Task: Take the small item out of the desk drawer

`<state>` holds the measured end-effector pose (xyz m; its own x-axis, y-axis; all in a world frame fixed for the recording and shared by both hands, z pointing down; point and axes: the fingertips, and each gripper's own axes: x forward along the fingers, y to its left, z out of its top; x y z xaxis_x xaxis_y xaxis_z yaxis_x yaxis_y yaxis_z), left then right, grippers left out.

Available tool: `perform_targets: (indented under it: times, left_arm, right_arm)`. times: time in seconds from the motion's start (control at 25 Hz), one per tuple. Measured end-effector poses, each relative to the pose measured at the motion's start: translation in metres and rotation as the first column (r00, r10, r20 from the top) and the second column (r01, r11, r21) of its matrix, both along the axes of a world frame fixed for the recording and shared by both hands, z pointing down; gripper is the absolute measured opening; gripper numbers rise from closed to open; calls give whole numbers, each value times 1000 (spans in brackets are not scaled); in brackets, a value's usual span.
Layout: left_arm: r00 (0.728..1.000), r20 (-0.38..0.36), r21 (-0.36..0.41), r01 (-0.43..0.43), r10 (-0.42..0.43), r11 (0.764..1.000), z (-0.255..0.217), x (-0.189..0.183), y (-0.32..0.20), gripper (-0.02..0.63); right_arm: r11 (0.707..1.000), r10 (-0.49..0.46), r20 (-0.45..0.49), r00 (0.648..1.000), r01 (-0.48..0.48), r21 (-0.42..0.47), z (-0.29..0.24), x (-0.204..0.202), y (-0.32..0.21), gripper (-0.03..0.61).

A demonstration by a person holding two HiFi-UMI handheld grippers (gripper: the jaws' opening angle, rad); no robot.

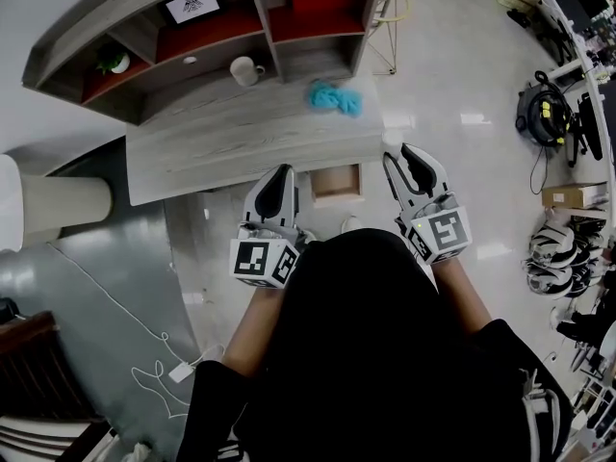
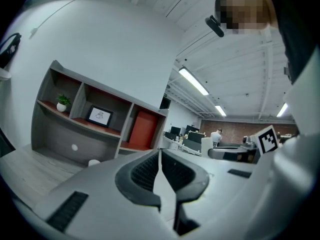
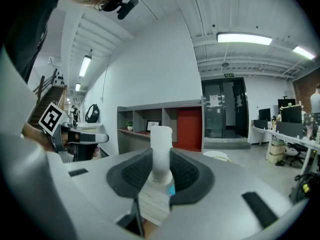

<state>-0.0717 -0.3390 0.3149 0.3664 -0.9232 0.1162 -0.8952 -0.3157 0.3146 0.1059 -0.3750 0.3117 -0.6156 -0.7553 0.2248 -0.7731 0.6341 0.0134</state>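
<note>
In the head view a grey wooden desk point(image 1: 231, 133) carries a shelf unit, and its small drawer point(image 1: 337, 183) stands pulled open at the front edge, showing a bare wooden inside. My right gripper point(image 1: 401, 162) is held up beside the drawer and is shut on a small white bottle point(image 3: 161, 139) with a white cap and a blue-marked label. The bottle stands upright between the pads point(image 3: 186, 173) in the right gripper view. My left gripper point(image 1: 282, 171) hovers left of the drawer. Its jaws are shut with nothing between them, and the fingertips point(image 2: 150, 171) touch.
On the desk lie a teal cloth point(image 1: 336, 97) and a white mug point(image 1: 246, 69); a small plant point(image 1: 114, 61) and a framed picture point(image 1: 192, 5) sit in the shelves. A yellow wire stool point(image 1: 390, 17), a backpack point(image 1: 541, 112) and a cardboard box point(image 1: 573, 195) stand to the right.
</note>
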Motion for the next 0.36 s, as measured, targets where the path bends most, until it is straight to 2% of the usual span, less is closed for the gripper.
perform_targets:
  times: [0.36]
  left_arm:
    - [1000,3,1,-4,4,1000,0,2,5,21]
  right_arm:
    - [1000,-8,7,1000,8,-17,2,-1,7,107]
